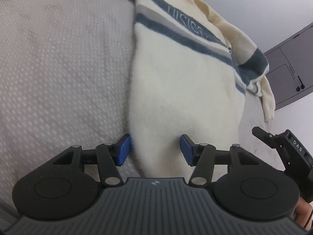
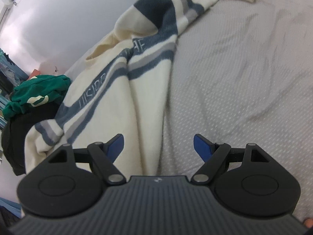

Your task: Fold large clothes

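Grey bedspread (image 1: 58, 68) under cream striped sweater (image 1: 176, 98); left gripper (image 1: 155, 148) released astride hem; right gripper (image 2: 158, 146) released at edge.

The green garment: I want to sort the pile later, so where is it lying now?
In the right wrist view the green garment sits at the far left edge, on top of a black garment, just left of the cream striped sweater.

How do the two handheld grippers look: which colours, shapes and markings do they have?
Both the left gripper and the right gripper have a ribbed dark grey body, black linkage arms with silver pivot pins, two round black discs and blue fingertip pads. A small white emblem marks each body.
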`<state>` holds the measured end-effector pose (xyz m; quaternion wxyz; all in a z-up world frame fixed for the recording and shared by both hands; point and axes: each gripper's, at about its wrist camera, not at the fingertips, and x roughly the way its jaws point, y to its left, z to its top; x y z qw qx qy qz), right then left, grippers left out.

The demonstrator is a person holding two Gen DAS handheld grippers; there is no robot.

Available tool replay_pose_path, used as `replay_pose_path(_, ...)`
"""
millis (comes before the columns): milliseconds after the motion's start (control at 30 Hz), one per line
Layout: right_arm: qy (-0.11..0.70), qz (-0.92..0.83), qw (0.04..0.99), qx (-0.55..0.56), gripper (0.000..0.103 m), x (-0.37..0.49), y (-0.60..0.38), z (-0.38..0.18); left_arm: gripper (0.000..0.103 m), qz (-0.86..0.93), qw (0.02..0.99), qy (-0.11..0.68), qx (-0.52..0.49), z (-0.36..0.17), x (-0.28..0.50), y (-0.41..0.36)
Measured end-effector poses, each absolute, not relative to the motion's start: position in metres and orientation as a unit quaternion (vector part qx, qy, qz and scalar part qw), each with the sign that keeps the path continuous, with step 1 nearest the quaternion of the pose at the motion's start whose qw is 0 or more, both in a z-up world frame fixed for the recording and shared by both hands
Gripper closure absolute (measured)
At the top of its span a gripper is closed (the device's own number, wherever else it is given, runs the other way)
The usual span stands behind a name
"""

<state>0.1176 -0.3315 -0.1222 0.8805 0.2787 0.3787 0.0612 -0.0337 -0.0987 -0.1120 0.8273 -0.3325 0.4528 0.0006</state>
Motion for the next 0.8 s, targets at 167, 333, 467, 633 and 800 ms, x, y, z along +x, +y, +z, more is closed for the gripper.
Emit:
replay_pose_path(167, 0.39, 0.064, 0.865, 0.308, 0.024, 0.12, -0.335, -0.132, 0.054, 0.007, 0.818, 0.452, -0.356, -0.118, -0.039, -0.105)
replay_pose_path(333, 0.392, 0.065, 0.856, 0.33, 0.023, 0.122, -0.336, -0.139, 0.094, 0.009, 0.815, 0.435, -0.382, -0.114, -0.04, -0.094)
replay_pose_path(467, 0.381, 0.064, 0.852, 0.354, 0.023, 0.124, -0.342, -0.139, 0.095, -0.011, 0.838, 0.392, -0.379, -0.087, -0.038, -0.094)
replay_pose_path(633, 0.371, 0.056, 0.833, 0.407, 0.023, 0.124, -0.352, -0.143, 0.095, -0.016, 0.868, 0.306, -0.391, -0.049, -0.045, -0.065)
replay_pose_path(800, 0.374, 0.054, 0.823, 0.424, 0.023, 0.129, -0.35, -0.149, 0.096, 0.017, 0.86, 0.29, -0.419, -0.047, -0.017, -0.029)
